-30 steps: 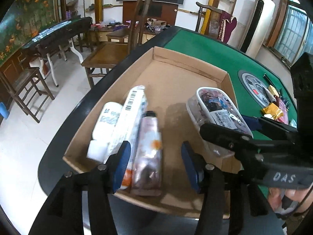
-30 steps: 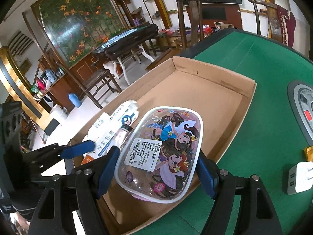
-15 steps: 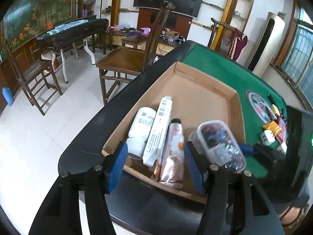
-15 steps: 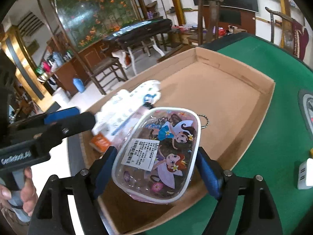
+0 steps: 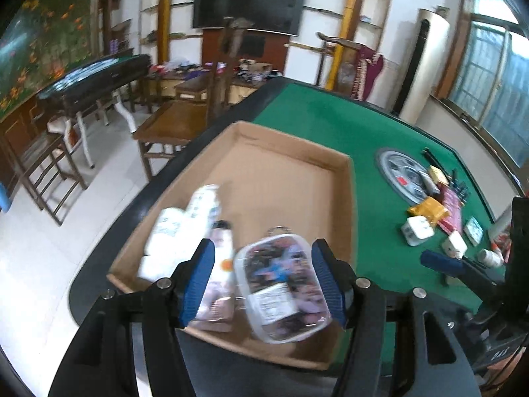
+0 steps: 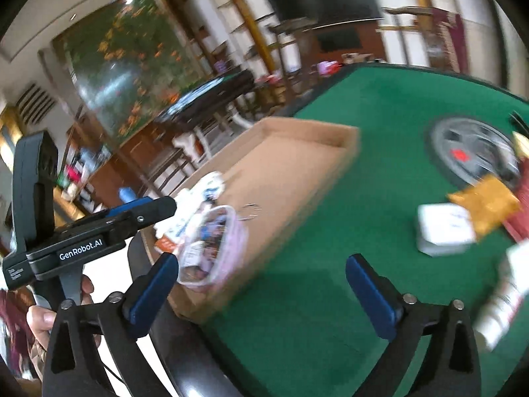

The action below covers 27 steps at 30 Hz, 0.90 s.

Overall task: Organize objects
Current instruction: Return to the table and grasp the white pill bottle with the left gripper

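Observation:
A shallow cardboard box [image 5: 291, 178] lies on the green table [image 5: 357, 125]. In its near end lie white tubes [image 5: 185, 225], a pink tube [image 5: 218, 274] and a clear plastic case with a cartoon print [image 5: 281, 284], tilted against the box's front wall. My left gripper [image 5: 263, 281] is open and empty above the near end of the box. My right gripper [image 6: 263, 287] is open and empty over the green felt, right of the box [image 6: 281, 172]; the case [image 6: 211, 244] lies in the box to its left.
Loose items lie on the felt at the right: white adapters [image 5: 417, 230], an orange packet [image 5: 428, 210], a red pouch [image 5: 451, 203], a white bottle [image 5: 492, 256] and a round grey panel [image 5: 401, 175]. A wooden chair [image 5: 185, 122] stands beyond the table's left edge.
My right gripper let go of the cartoon case, which now lies in the box, and swung right over the felt. My left gripper rose and shifted right over the case.

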{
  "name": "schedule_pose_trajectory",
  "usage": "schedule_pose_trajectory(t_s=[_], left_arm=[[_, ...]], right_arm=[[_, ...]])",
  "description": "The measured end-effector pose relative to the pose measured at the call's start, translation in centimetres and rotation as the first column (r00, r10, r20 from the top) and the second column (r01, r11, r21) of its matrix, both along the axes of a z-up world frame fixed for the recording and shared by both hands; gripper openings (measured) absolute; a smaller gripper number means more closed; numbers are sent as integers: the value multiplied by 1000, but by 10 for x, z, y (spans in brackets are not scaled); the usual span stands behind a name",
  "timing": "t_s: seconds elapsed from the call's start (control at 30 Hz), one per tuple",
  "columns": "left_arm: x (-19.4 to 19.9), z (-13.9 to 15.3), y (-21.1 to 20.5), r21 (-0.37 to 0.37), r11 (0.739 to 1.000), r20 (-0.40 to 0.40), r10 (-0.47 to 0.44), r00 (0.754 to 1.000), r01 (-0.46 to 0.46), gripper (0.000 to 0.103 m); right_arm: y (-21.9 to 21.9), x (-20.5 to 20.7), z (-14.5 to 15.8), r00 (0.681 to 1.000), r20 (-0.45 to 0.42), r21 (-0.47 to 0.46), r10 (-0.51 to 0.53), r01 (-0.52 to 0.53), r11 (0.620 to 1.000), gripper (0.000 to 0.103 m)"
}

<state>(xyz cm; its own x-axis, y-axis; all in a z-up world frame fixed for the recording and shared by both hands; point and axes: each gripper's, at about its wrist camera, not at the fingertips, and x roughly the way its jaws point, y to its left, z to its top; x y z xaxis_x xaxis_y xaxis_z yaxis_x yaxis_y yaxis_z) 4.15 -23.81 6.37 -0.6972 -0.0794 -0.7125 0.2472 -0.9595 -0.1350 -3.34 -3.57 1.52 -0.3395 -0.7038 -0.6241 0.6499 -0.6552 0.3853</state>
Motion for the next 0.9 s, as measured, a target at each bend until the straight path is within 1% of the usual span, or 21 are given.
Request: schedule_pose_trajectory(t_s=[0.03, 0.07, 0.1, 0.2, 0.27, 0.4, 0.47, 0.57, 0.63, 0.7, 0.9], left_arm=[[-3, 1, 9, 0, 1000, -3, -18, 1000, 18, 61], [-6, 2, 18, -1, 999, -5, -36, 999, 36, 64], [-10, 1, 28, -4, 998, -6, -58, 998, 58, 66], [-20, -1, 59, -13, 992, -1, -123, 992, 123, 67], [-26, -4, 79, -20, 986, 9, -167, 986, 167, 67], [-37, -9, 121, -45, 964, 32, -262, 965, 263, 68], [-40, -11, 142, -52, 951, 41, -304, 952, 306, 68], [-46, -16, 169, -52, 931, 58, -359, 932, 362, 68], [-51, -22, 187, -45, 915, 76, -396, 915, 400, 68], [-55, -28, 201, -43, 905, 93, -418, 904, 423, 68], [-65, -45, 226, -29, 884, 141, -458, 878, 466, 68]], right_arm=[[12, -1, 0, 1000, 1, 0, -26, 26, 1000, 103], [28, -1, -1, 998, -4, 6, -67, 67, 998, 103], [37, -1, 0, 996, -7, 8, -85, 85, 996, 103], [75, 3, -1, 987, -14, 13, -160, 160, 987, 103], [101, 9, 1, 977, -40, 18, -211, 211, 977, 103], [147, 19, 7, 951, -100, 34, -294, 299, 954, 103], [169, 21, 7, 935, -110, 34, -337, 343, 939, 103], [198, 23, 3, 915, -97, 33, -391, 396, 918, 103], [206, 20, 1, 907, -84, 31, -412, 416, 909, 103], [216, 19, -1, 900, -72, 34, -429, 432, 901, 103], [234, 20, -3, 883, -53, 23, -467, 468, 883, 103]])
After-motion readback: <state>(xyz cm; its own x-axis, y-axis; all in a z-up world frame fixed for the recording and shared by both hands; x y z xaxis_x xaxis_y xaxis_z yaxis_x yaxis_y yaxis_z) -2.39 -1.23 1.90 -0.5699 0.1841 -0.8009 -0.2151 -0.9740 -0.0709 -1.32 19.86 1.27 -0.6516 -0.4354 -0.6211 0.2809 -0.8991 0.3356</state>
